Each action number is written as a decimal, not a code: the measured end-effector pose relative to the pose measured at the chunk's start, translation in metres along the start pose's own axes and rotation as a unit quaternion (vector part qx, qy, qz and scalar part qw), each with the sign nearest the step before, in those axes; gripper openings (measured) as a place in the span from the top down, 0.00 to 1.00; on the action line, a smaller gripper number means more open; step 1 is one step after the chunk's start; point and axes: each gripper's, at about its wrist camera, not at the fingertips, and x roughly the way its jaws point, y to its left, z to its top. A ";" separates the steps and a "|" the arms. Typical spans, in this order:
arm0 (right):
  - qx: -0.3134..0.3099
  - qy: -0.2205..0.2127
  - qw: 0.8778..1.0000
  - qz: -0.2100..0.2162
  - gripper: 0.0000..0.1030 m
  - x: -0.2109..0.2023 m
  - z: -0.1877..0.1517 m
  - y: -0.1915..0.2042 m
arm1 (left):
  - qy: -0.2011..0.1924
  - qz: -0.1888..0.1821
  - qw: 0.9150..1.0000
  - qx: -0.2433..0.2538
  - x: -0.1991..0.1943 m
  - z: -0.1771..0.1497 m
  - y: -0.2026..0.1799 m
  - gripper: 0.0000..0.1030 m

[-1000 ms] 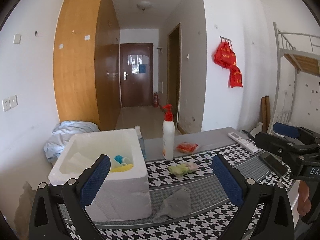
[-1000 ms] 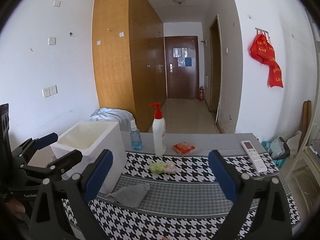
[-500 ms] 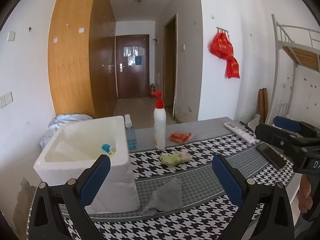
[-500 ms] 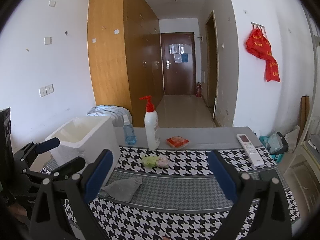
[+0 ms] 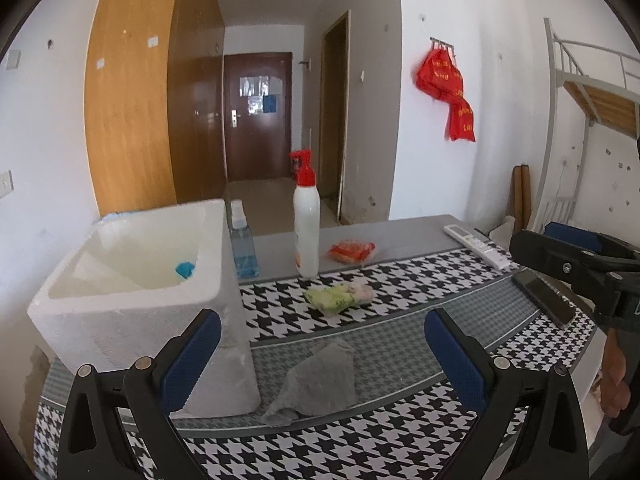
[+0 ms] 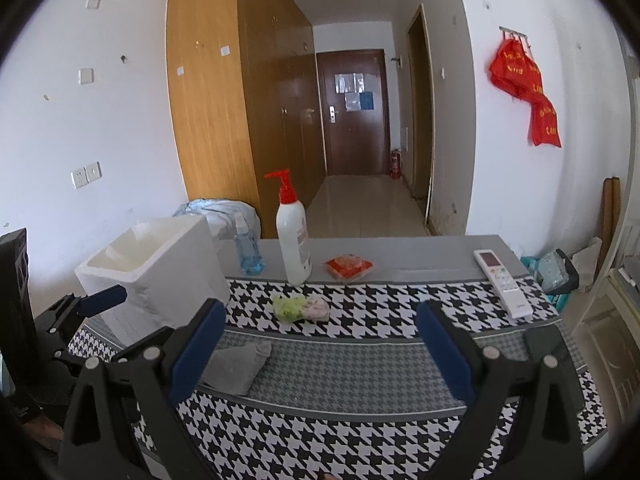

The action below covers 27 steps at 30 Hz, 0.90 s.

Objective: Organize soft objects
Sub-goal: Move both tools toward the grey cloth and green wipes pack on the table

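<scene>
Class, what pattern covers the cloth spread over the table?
Black-and-white houndstooth tablecloth, crossed by grey bands; clearest in the right wrist view.

You've got a crumpled grey cloth [image 5: 320,380] flat on the near grey band, just right of the white foam box [image 5: 132,312]; green-and-pink soft bundle [image 5: 340,297] lies farther back; something blue [image 5: 185,269] sits inside the box

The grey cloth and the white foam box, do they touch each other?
Apart. The right wrist view shows patterned mat between the grey cloth and the white foam box.
</scene>
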 end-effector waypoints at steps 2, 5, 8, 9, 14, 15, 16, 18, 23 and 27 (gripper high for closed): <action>0.000 0.005 1.000 0.002 0.05 0.005 -0.002 -0.001 | 0.006 0.001 1.000 -0.002 0.005 -0.004 0.000 0.01; 0.002 0.013 1.000 0.005 0.05 0.013 -0.004 -0.004 | 0.016 -0.002 1.000 0.002 0.013 -0.008 -0.001 0.01; 0.005 0.021 1.000 0.006 0.05 0.020 -0.005 -0.007 | 0.024 -0.001 1.000 0.004 0.021 -0.011 -0.002 0.01; 0.005 0.024 1.000 0.006 0.05 0.022 -0.006 -0.008 | 0.026 0.000 1.000 0.003 0.023 -0.012 -0.001 0.01; 0.003 0.032 0.999 0.007 0.05 0.029 -0.008 -0.009 | 0.031 -0.001 0.999 0.005 0.029 -0.013 -0.002 0.01; 0.003 0.034 0.999 0.008 0.05 0.030 -0.009 -0.010 | 0.032 0.000 0.999 0.006 0.030 -0.015 -0.003 0.01; 0.004 0.035 0.999 0.008 0.05 0.031 -0.009 -0.010 | 0.035 0.000 0.999 0.008 0.032 -0.016 -0.004 0.01; 0.004 0.037 0.999 0.008 0.05 0.032 -0.010 -0.010 | 0.039 -0.001 0.999 0.010 0.034 -0.017 -0.005 0.01; 0.004 0.045 0.999 0.008 0.05 0.038 -0.013 -0.012 | 0.049 -0.003 0.999 0.019 0.040 -0.022 -0.008 0.01; 0.004 0.047 0.999 0.013 0.05 0.042 -0.014 -0.015 | 0.058 -0.002 0.998 0.022 0.047 -0.025 -0.010 0.01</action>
